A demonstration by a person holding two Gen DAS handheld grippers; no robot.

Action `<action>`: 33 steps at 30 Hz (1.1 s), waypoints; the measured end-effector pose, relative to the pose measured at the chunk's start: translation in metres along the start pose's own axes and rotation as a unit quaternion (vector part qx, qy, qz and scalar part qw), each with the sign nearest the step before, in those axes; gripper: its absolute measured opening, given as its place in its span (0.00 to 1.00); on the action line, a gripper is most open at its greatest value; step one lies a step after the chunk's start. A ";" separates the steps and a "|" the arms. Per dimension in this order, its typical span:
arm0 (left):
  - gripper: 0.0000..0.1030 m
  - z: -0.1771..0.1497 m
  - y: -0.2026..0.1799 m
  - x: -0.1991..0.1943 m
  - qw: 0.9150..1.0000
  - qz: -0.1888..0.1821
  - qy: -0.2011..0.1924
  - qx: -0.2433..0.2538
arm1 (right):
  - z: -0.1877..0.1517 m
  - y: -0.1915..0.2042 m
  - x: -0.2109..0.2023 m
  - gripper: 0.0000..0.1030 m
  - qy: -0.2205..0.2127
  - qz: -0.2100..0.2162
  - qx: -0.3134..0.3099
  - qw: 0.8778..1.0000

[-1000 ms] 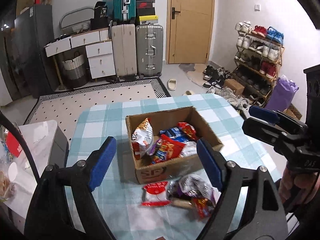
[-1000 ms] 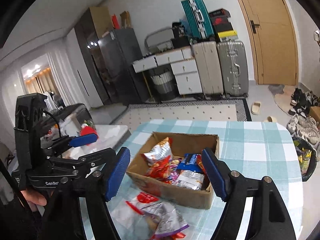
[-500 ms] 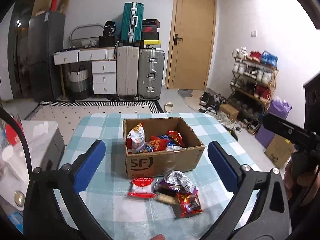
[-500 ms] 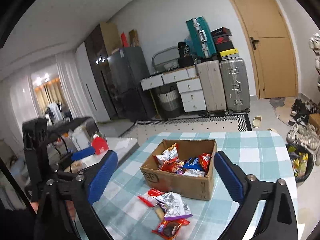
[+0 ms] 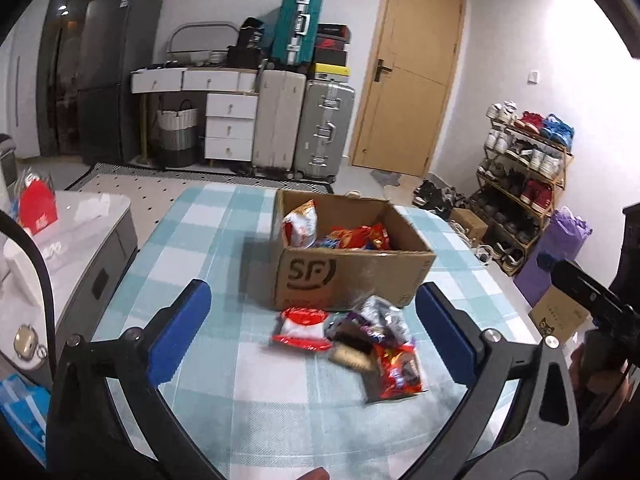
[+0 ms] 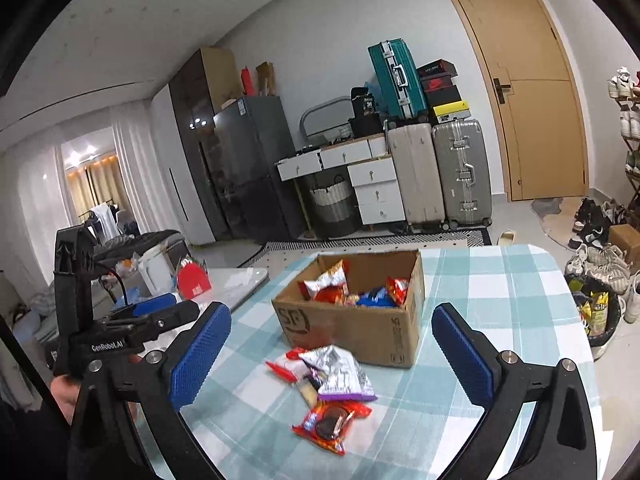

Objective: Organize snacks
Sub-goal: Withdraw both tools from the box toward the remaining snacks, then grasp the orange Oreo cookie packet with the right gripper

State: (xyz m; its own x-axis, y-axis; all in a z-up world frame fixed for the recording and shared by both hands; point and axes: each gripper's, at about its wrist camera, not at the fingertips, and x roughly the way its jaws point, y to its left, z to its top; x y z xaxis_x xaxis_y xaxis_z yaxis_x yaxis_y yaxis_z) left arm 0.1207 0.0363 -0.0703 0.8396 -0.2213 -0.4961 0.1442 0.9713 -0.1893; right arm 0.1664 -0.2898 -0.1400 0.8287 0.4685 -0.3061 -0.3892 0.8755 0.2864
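An open cardboard box point(image 5: 344, 276) marked SF stands on the checked tablecloth point(image 5: 200, 240) and holds several snack packets point(image 5: 300, 224). It also shows in the right wrist view point(image 6: 360, 328). Loose packets lie in front of it: a red-and-white one point(image 5: 302, 328), a silver-purple one point(image 6: 340, 372), a biscuit point(image 5: 354, 356) and a red cookie packet point(image 6: 332, 424). My left gripper point(image 5: 312, 344) is open and empty, held back above the loose packets. My right gripper point(image 6: 332, 348) is open and empty, also above them.
A low white side table point(image 5: 72, 248) with a red carton point(image 5: 36, 208) stands left of the table. A shoe rack point(image 5: 524, 184) and purple bag point(image 5: 560, 248) are at the right. Suitcases point(image 5: 304, 120), drawers and a door are behind.
Both grippers have pulled back and up from the box and opened wider. The box and loose packets now sit farther off in both views.
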 end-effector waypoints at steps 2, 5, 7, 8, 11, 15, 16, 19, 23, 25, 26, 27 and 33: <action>0.99 -0.009 0.007 0.006 1.000 0.000 0.007 -0.013 | -0.010 -0.003 0.005 0.99 0.010 0.005 0.012 1.000; 0.99 -0.024 0.021 0.023 0.998 -0.010 0.041 -0.043 | -0.026 -0.009 0.015 0.99 0.032 0.004 0.034 0.999; 0.99 -0.033 0.027 0.032 0.997 -0.007 0.052 -0.053 | -0.037 -0.011 0.021 0.99 0.045 0.007 0.042 0.998; 0.99 -0.039 0.028 0.036 0.997 -0.004 0.057 -0.053 | -0.042 -0.012 0.024 0.99 0.051 0.011 0.046 0.998; 0.99 -0.054 0.032 0.049 0.996 0.001 0.070 -0.053 | -0.056 -0.012 0.034 0.99 0.073 0.012 0.055 0.996; 0.99 -0.072 0.035 0.067 0.995 0.007 0.084 -0.050 | -0.077 -0.011 0.054 0.99 0.114 0.008 0.059 0.992; 0.99 -0.076 0.035 0.072 0.995 0.009 0.089 -0.048 | -0.082 -0.011 0.060 0.99 0.126 0.006 0.062 0.990; 0.99 -0.084 0.036 0.081 0.994 0.009 0.098 -0.047 | -0.095 -0.012 0.077 0.99 0.155 0.008 0.077 0.985; 0.99 -0.093 0.032 0.090 0.993 0.006 0.114 -0.041 | -0.107 -0.015 0.097 0.99 0.181 0.002 0.093 0.979; 0.99 -0.095 0.032 0.091 0.993 0.005 0.115 -0.039 | -0.110 -0.016 0.104 0.99 0.189 0.001 0.098 0.977; 0.99 -0.096 0.032 0.093 0.992 0.003 0.116 -0.039 | -0.111 -0.016 0.109 0.99 0.194 -0.002 0.099 0.976; 0.99 -0.097 0.032 0.093 0.992 0.003 0.117 -0.041 | -0.112 -0.016 0.113 0.99 0.199 -0.005 0.100 0.975; 0.99 -0.099 0.035 0.099 0.991 -0.001 0.125 -0.042 | -0.117 -0.014 0.135 0.89 0.222 -0.015 0.105 0.969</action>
State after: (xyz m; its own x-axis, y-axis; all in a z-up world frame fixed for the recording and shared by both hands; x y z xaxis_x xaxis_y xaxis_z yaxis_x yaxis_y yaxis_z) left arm 0.1570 0.0396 -0.2099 0.6821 -0.2477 -0.6881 0.0928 0.9626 -0.2544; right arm 0.2365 -0.2251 -0.2916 0.5653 0.4891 -0.6643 -0.2390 0.8678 0.4356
